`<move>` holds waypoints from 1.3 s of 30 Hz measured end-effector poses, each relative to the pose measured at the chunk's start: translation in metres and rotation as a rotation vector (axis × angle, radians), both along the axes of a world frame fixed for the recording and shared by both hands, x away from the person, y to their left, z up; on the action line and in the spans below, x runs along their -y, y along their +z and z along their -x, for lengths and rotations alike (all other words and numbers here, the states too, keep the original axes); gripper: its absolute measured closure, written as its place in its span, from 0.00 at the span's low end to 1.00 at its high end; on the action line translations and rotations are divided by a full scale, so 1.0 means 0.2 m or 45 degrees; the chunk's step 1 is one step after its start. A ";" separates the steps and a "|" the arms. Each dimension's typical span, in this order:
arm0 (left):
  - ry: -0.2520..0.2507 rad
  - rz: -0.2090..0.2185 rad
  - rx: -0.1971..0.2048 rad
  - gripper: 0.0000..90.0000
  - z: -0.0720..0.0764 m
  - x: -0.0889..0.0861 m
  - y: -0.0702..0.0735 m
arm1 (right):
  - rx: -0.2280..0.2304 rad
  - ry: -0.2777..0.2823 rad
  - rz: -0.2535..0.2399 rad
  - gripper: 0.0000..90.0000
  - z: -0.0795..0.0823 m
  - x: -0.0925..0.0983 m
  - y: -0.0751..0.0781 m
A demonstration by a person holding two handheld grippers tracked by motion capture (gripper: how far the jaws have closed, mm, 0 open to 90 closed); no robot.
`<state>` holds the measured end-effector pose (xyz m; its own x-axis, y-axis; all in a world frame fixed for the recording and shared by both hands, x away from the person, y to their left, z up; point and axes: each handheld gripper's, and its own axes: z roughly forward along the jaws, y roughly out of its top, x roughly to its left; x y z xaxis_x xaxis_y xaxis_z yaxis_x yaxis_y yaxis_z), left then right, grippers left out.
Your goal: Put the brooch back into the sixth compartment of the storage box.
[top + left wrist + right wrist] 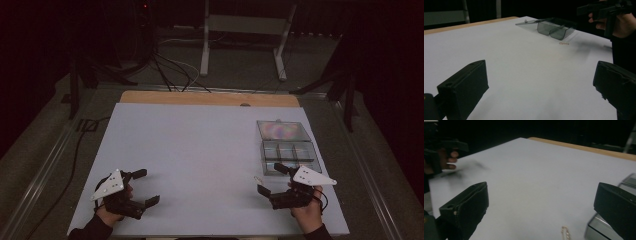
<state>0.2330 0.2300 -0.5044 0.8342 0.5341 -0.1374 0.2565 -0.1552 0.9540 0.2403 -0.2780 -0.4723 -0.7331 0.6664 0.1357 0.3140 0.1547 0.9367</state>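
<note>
A clear plastic compartment box [289, 151] lies at the table's right side, its lid [281, 130] folded open toward the far edge. A small gold chain [565, 232] rests on the white surface just left of the box, also seen as the chain [564, 43] near the box [554, 27]. My right gripper [269, 179] is open beside the box's near corner, the chain between its jaws but untouched. My left gripper [149, 186] is open at the near left with nothing between its jaws. In their own views the left gripper [541, 82] and right gripper [541, 205] both stand wide.
The white table surface [200, 145] has a wooden strip [210, 98] along its far edge. Beyond it are cables [170, 70] and a white stand [245, 30] on the floor. A metal rail [367, 175] runs along the right side.
</note>
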 end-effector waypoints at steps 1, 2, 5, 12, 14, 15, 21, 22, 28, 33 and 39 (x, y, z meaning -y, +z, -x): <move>0.000 0.000 0.000 0.01 0.00 0.00 0.00 | 0.000 0.000 0.000 0.00 0.00 0.00 0.00; 0.000 -0.001 0.000 0.01 0.00 0.00 0.00 | 0.013 0.007 0.007 0.00 -0.02 -0.01 -0.01; -0.008 -0.004 -0.006 0.01 0.00 0.00 0.00 | -0.013 0.061 -0.011 0.00 -0.04 -0.01 -0.02; -0.008 0.003 -0.006 0.01 0.00 0.00 0.00 | -0.053 0.130 0.003 0.00 -0.08 0.00 -0.05; -0.010 0.002 -0.004 0.01 0.00 0.00 0.00 | -0.081 0.111 0.038 0.00 -0.08 0.00 -0.06; -0.012 0.000 -0.002 0.01 0.00 0.00 0.00 | -0.085 0.101 0.048 0.00 -0.08 0.00 -0.07; -0.016 -0.001 -0.005 0.01 0.00 0.00 0.00 | -0.140 0.056 0.095 0.19 -0.07 -0.02 -0.09; -0.015 0.000 -0.003 0.01 0.00 0.00 0.00 | -0.131 0.048 0.123 0.22 -0.07 -0.02 -0.10; -0.014 0.001 -0.004 0.01 0.00 0.00 0.00 | -0.149 0.040 0.199 0.45 -0.08 -0.02 -0.13; -0.016 -0.001 -0.004 0.01 0.00 0.00 0.00 | -0.214 0.013 0.250 0.53 -0.11 -0.01 -0.15; -0.017 -0.005 -0.003 0.01 0.00 0.01 0.00 | -0.275 -0.080 0.396 0.63 -0.13 -0.03 -0.20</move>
